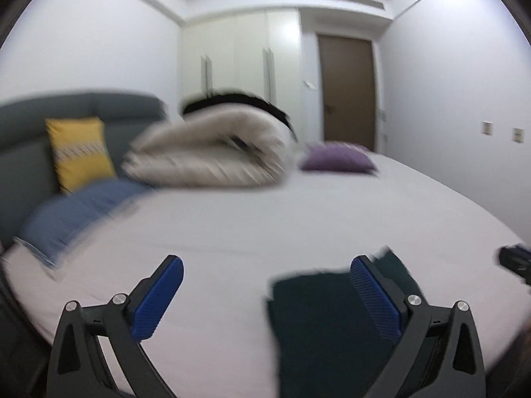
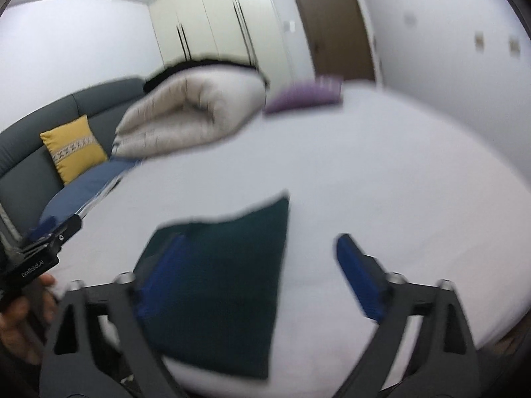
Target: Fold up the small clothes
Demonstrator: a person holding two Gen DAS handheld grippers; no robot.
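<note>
a dark green folded cloth [image 2: 225,285] lies flat on the bed [image 2: 381,179], near its front edge. in the right wrist view it is a rough rectangle, its long axis running from the near edge of the bed away toward the bedding, with one far corner pointing up and right. its edges are blurred.

the right tool [image 2: 262,265] hangs above it with jaws wide apart; the left finger [image 2: 162,272] overlaps the cloth in the picture, the right one is over bare sheet, and nothing is gripped. the left tool [image 1: 265,282] is also wide open and empty, the cloth [image 1: 318,325] showing beside and behind its right finger.

the sheet to the right of the cloth and beyond it is open. farther back sit a rolled pale duvet [image 2: 192,112], a blue pillow [image 2: 86,189], a yellow cushion [image 2: 74,147] against a grey headboard [image 1: 23,152], and a purple cushion [image 1: 338,159]. a hand [image 2: 23,315] shows at the left edge.
</note>
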